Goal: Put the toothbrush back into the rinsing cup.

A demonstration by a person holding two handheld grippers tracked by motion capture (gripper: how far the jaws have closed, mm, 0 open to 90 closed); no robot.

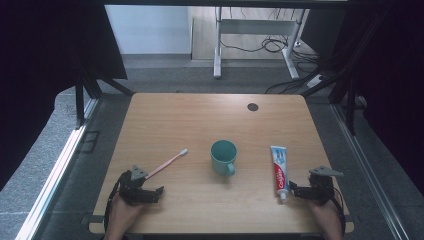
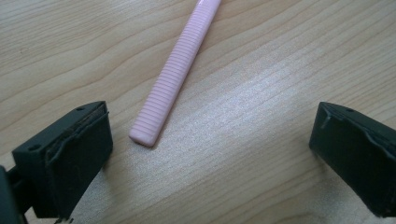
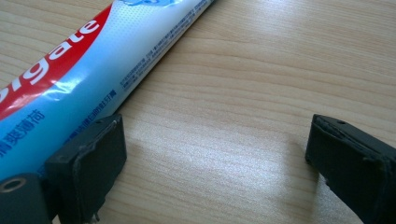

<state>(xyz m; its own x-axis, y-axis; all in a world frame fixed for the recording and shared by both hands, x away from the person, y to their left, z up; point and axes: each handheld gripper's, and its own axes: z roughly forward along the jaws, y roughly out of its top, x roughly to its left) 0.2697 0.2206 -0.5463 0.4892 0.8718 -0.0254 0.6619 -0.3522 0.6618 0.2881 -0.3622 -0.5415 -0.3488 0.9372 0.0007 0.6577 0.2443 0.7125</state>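
Spanning the scene, a light wooden table [image 1: 200, 115] carries a teal handled mug [image 1: 223, 156] at centre, a red-white-blue toothpaste tube [image 1: 280, 170] toward the right edge beside the wide-open, empty right gripper [image 1: 300, 192], and a slim pink toothbrush [image 1: 167, 163] just ahead of the wide-open, empty left gripper [image 1: 150, 194]

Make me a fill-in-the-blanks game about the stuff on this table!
1. The cup standing in the middle of the table is coloured ____.
2. The handle of the toothbrush near the left gripper is coloured ____.
3. The long tube lying beside the right gripper is a tube of ____.
4. Both grippers have their jaws ____.

Missing words: green; pink; toothpaste; open
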